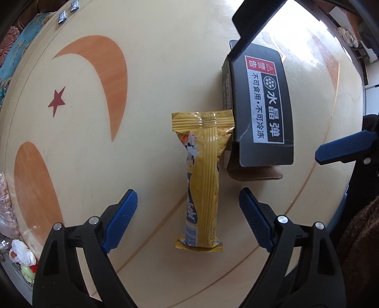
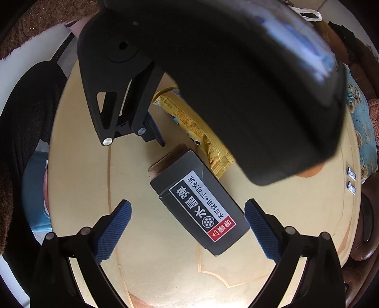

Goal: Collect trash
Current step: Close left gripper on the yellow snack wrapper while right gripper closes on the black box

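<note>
A gold snack wrapper [image 1: 203, 170] lies flat on the cream table [image 1: 154, 71], its long side running away from me. My left gripper [image 1: 188, 192] points down over it, open, with a blue pad on either side of the wrapper and clear of it. Right beside the wrapper lies a black carton [image 1: 260, 99] with a white Chinese label and one end flap open. My right gripper [image 2: 188, 203] hangs open over this black carton [image 2: 201, 203], its pads apart from the box. The left gripper's body hides much of the gold wrapper [image 2: 201, 128] in the right wrist view.
Two small silver sachets [image 1: 67, 11] lie near the table's far rim. Plastic bags [image 1: 9, 213] sit at the left edge. A blue floral cushion [image 1: 14, 52] lies beyond the table. Brown fabric [image 1: 360, 248] and a person's dark sleeve [image 2: 23, 118] border the near side.
</note>
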Demonstrator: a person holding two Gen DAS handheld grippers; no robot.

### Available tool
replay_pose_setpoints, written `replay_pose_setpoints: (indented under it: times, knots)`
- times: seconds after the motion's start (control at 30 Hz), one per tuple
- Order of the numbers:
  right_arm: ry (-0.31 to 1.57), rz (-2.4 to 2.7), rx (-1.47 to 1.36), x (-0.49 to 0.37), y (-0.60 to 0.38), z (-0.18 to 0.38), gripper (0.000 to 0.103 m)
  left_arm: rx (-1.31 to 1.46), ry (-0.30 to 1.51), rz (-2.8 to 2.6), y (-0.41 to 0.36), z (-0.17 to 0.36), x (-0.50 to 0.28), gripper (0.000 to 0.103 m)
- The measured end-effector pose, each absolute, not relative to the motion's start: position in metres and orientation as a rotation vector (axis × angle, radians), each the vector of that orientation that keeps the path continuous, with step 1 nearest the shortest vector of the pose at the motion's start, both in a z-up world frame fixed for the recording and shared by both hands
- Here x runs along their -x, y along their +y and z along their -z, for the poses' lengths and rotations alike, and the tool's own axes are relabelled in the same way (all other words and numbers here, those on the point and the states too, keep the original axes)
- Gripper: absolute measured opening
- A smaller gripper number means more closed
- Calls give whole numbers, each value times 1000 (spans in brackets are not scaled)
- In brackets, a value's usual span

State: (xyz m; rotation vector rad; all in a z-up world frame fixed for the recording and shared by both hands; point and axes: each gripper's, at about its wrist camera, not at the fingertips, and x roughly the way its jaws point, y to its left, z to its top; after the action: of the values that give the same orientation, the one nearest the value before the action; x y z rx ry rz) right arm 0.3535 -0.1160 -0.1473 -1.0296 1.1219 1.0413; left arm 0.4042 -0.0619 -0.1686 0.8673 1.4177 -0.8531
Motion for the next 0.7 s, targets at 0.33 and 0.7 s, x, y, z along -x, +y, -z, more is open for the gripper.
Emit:
replay_pose_setpoints:
  times: [0.33, 0.7]
  knots:
    - [1054, -1146, 981, -361, -123, 146, 83, -905, 1381, 893, -77, 168, -403, 86]
    - [1049, -1100, 872, -356, -138, 145, 76, -878, 1380, 876, -65, 169, -409, 87]
